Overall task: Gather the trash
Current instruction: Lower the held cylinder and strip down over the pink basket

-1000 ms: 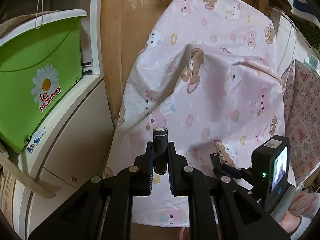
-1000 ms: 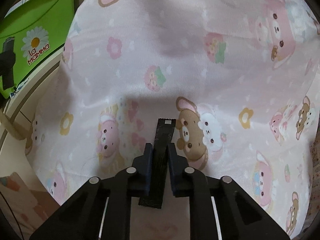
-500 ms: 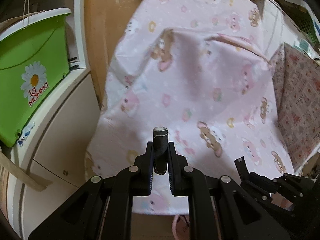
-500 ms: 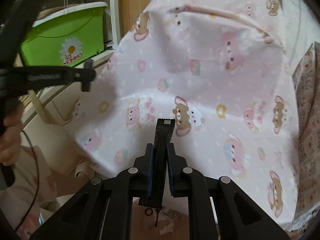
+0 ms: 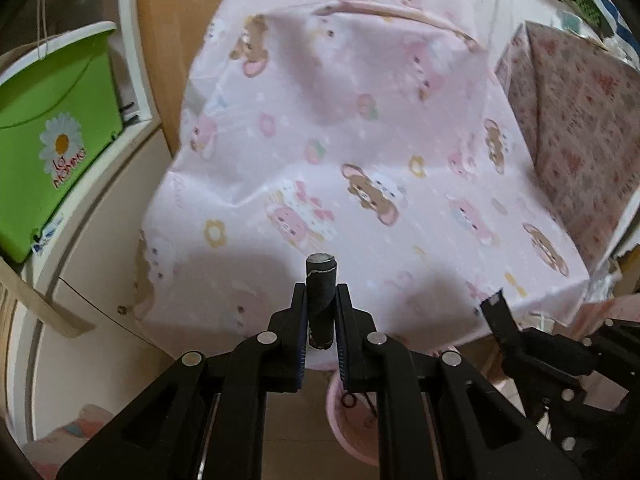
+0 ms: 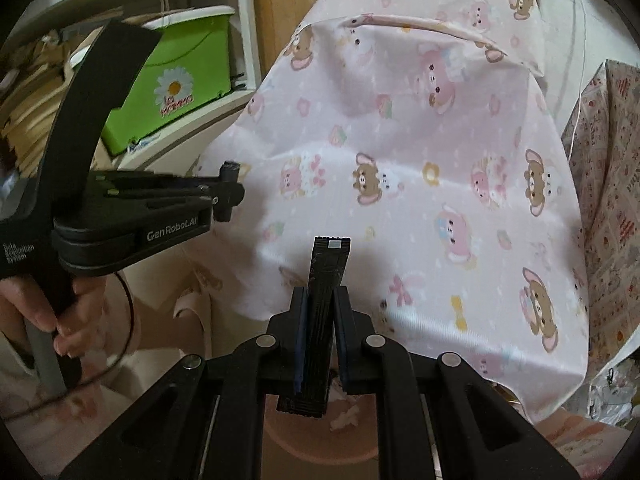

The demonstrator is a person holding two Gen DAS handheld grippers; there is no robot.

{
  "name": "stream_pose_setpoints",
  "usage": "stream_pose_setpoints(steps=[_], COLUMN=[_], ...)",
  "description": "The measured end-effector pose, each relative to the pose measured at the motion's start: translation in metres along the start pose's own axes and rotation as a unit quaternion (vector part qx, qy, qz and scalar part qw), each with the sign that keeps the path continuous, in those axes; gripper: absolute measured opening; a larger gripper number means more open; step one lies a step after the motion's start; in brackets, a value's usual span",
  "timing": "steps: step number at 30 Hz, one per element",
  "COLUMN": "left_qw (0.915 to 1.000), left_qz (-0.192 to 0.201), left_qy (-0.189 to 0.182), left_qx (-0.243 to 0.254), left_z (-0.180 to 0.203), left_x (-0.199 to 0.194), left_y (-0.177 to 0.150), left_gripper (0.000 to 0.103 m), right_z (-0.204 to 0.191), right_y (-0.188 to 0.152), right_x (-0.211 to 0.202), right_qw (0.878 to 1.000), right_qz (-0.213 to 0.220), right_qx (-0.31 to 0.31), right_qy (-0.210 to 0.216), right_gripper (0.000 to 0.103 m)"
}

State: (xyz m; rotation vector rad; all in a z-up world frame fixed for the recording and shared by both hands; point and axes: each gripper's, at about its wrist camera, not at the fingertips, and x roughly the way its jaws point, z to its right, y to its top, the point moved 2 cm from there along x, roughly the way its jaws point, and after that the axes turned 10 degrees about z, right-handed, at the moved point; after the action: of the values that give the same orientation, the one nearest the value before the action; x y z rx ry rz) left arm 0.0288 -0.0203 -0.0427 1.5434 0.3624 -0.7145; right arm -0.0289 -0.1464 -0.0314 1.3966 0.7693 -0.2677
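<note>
Both hands have drawn back off the pink cloth-covered bench (image 5: pixel 360 128) toward its near edge, so a pink bin (image 5: pixel 344 432) now shows just below the fingers, likely the drop spot. Left gripper (image 5: pixel 322 312) has its fingers narrowed tight around a dark rolled tube (image 5: pixel 320 292), held upright. Right gripper (image 6: pixel 320 320) pinches a flat black wrapper (image 6: pixel 324 280) above the bin (image 6: pixel 320 448).

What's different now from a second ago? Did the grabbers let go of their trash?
No, nothing was let go. Both grabbers pulled back from the pink bear cloth, so a pink bin now shows below them. The left gripper still squeezes its dark rolled piece, and the right gripper still squeezes its flat black packet.
</note>
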Motion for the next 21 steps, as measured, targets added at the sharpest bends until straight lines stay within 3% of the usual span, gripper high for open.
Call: stream_pose_setpoints(steps=[6, 11, 21], left_qw=[0.9981, 0.9953, 0.9839], left_qz=[-0.055, -0.09, -0.166], left_qy=[-0.026, -0.031, -0.062], left_qx=[0.002, 0.021, 0.027], left_z=[0.014, 0.025, 0.042], left_x=[0.017, 0.035, 0.063], left_y=[-0.021, -0.037, -0.069], left_gripper=[0.012, 0.012, 0.012], right_z=[0.017, 0.018, 0.032], right_y=[-0.02, -0.035, -0.068], right_x=[0.01, 0.018, 0.052], right_qw=[0.998, 0.997, 0.989], right_qz=[-0.045, -0.062, -0.127], right_qx=[0.052, 0.038, 0.081], right_qy=[0.012, 0.006, -0.002], right_gripper=[0.014, 0.015, 0.015])
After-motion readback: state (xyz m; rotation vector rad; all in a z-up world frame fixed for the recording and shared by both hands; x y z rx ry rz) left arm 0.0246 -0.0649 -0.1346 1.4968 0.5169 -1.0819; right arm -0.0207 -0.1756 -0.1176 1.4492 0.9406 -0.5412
